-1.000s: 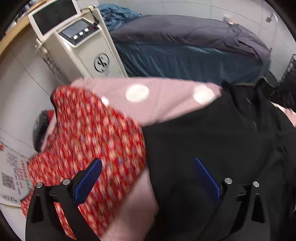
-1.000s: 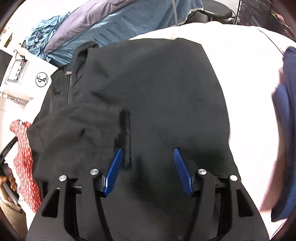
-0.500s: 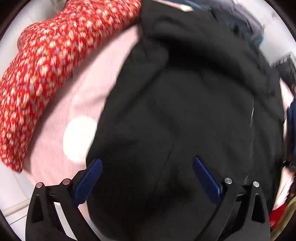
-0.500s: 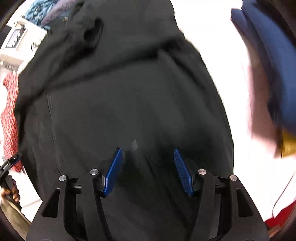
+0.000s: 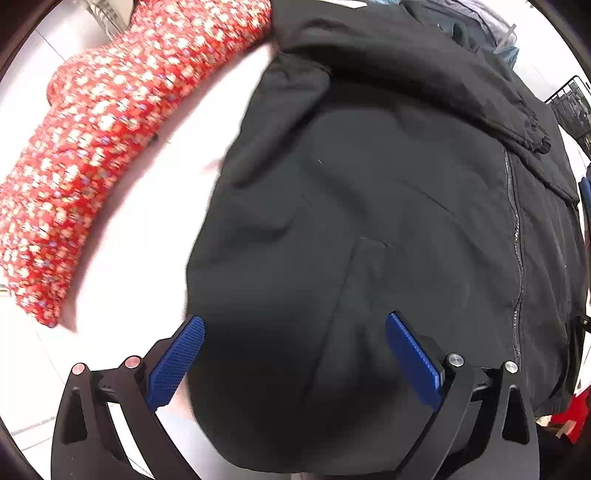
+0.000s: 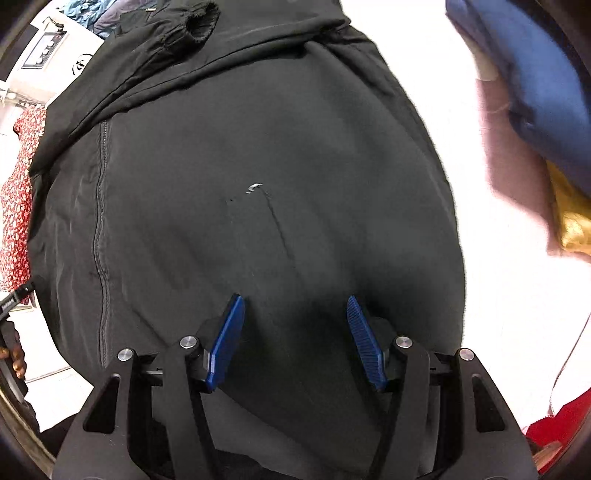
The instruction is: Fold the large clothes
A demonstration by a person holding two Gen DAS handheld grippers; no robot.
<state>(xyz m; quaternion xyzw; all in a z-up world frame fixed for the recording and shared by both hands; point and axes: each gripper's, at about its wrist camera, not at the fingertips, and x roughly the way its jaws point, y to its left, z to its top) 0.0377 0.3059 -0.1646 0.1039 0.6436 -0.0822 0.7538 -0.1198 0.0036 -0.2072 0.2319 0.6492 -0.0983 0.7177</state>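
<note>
Both claws hang over the black jacket [image 5: 369, 221] with their blue pads spread apart and nothing between them: the left claw [image 5: 293, 354] at the bottom of the left wrist view, the right claw [image 6: 295, 339] at the bottom of the right wrist view, which is set a little narrower. That jacket fills the middle of both views, lying spread on a pale surface [image 5: 147, 229], its zip [image 5: 517, 240] running down the right side of the left view. A red flowered cloth [image 5: 110, 129] lies at the upper left of the left view, beside the jacket. Blue cloth [image 6: 528, 92] sits at the upper right of the right view, with yellow cloth [image 6: 572, 218] just below it. One cuff [image 6: 199, 22] lies folded at the top of the right view.
</note>
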